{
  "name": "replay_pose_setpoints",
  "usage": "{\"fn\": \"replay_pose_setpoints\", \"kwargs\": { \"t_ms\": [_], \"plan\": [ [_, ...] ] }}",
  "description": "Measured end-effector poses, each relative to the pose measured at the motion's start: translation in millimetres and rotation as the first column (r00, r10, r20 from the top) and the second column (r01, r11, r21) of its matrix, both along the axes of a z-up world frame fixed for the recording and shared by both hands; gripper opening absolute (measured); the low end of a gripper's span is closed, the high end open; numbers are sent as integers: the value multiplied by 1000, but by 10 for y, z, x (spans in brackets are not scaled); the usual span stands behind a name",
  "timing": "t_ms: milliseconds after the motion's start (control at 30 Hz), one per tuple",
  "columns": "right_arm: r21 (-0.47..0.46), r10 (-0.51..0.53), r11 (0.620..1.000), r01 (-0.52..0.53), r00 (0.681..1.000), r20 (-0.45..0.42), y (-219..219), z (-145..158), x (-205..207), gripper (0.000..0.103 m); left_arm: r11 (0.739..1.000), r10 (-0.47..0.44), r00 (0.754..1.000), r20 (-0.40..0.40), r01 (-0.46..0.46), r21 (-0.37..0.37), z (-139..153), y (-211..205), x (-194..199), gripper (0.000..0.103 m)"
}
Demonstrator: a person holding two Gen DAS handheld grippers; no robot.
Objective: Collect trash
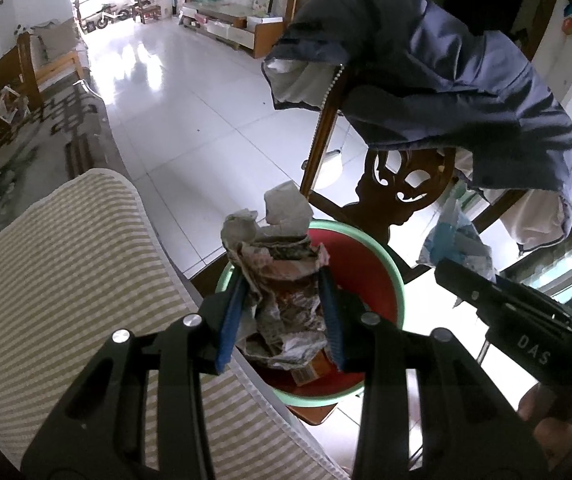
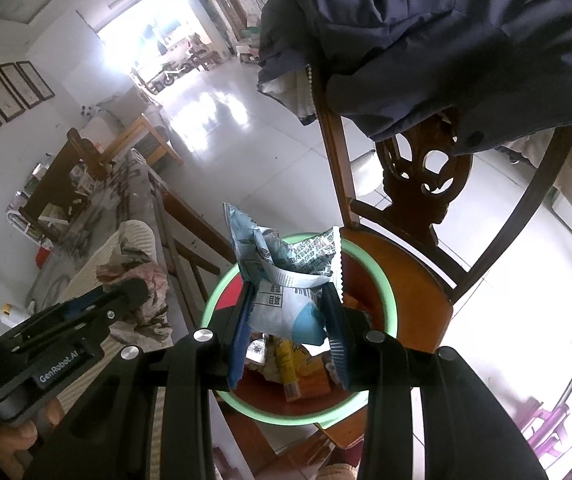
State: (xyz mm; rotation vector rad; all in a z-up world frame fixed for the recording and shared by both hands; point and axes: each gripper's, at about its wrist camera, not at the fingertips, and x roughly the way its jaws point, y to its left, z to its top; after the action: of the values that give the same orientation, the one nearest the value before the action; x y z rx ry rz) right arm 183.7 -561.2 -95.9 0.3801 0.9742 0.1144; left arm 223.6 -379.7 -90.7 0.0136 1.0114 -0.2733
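A crumpled newspaper wad (image 1: 281, 292) and a blue-white snack wrapper (image 2: 286, 284) are being pinched above the green-rimmed basin (image 2: 386, 280), where light scraps risk being dropped outside the rim.

A red basin (image 1: 370, 276) with a mint-green rim sits on an orange-brown chair seat (image 2: 410, 280). Above it, a grey-and-reddish crumpled newspaper wad (image 1: 281, 292) and a white-and-light-blue snack wrapper (image 2: 286, 280) printed with black text are each flanked by blue-padded black jaws. A navy jacket (image 1: 446, 64) with pale lining drapes the dark carved chair back (image 1: 402, 188); a beige-and-white striped cushion (image 1: 69, 280) lies alongside.
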Motion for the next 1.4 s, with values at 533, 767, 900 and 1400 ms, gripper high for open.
{"fn": "replay_pose_setpoints", "kwargs": {
  "t_ms": [533,767,900,1400],
  "plan": [
    [-2,-9,1000,9,1000,-24,38,-84,87,35,1000,-30,1000,-7,29,-9,-56,-22,146,50],
    [-8,-8,1000,8,999,-35,66,-107,100,41,1000,-17,1000,4,17,-19,-42,9,189,69],
    [-15,-1,1000,0,999,-40,96,-123,89,48,1000,2,1000,21,-2,-24,4,73,164,77],
    [-93,40,995,-43,999,-33,466,-165,40,86,983,150,973,173,-128,-132,445,809,-309,97]
  ]
}}
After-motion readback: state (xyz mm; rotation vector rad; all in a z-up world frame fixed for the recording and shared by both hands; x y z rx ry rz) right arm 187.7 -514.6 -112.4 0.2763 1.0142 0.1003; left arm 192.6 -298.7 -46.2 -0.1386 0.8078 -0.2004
